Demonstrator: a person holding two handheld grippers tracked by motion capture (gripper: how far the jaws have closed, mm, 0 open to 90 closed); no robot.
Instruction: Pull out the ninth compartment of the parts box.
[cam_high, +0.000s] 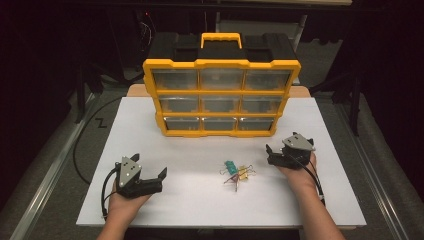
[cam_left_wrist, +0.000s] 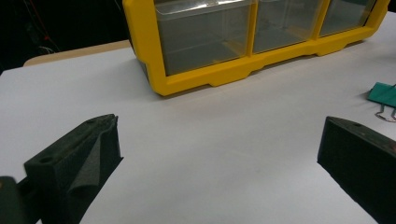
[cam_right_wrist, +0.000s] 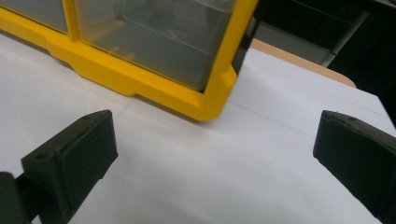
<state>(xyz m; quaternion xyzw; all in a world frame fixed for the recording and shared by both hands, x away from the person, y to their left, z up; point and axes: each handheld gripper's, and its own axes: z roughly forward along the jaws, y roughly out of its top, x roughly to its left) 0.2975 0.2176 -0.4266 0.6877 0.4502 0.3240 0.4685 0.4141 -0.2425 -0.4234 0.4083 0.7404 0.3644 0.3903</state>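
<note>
Both the left gripper (cam_high: 150, 172) and the right gripper (cam_high: 278, 150) were held spread apart, empty, flanking the binder clips (cam_high: 237, 172) on the table (cam_high: 190, 200).

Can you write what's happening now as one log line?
left gripper: open, empty | right gripper: open, empty | binder clips: lying between them | drawer box: shut

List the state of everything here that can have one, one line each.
Left tool: open, holds nothing, resting on the table.
Right tool: open, holds nothing.
Organizer: upright, all nine drawers shut.
Binder clips: loose cluster on the table, between the tools.
</note>
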